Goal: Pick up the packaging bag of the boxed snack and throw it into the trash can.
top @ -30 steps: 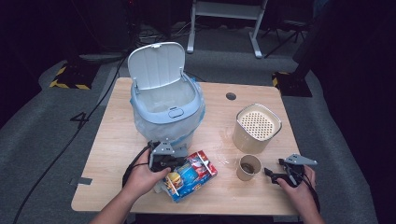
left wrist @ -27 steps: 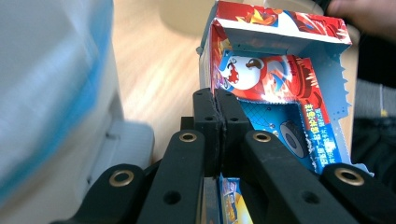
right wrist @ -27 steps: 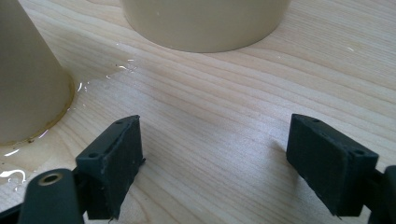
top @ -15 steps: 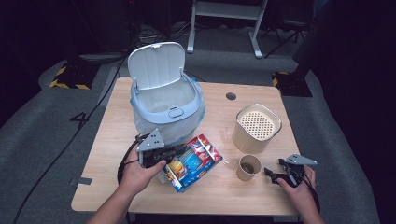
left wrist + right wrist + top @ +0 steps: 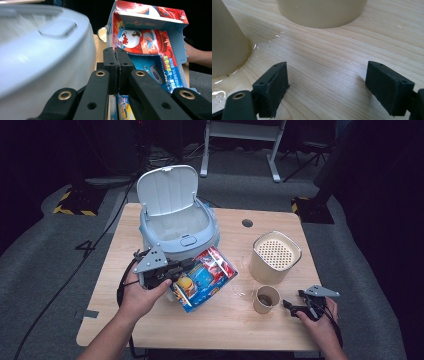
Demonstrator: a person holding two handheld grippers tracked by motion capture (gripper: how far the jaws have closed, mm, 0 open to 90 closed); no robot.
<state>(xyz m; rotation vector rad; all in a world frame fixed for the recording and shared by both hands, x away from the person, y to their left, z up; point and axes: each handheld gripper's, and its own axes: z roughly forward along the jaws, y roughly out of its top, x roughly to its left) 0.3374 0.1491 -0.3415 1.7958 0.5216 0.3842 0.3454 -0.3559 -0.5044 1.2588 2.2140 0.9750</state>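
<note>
Gripping snack bag (image 5: 206, 277) edge, long axis diagonal — torn end toward bin (image 5: 176, 222)

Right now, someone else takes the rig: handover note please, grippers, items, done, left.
Left gripper: fingers shut on the edge of the snack packet, which is lifted off the table just in front of the open bin.
Right gripper: open, nothing between its fingers, resting low on the table right of the small cup.
Perforated-lid container stands behind the cup; clear film or liquid lies on the wood by the cup.
Done: packet gripped and raised.
Left: probably drop the packet into the bin; cup and container look untouched.
</note>
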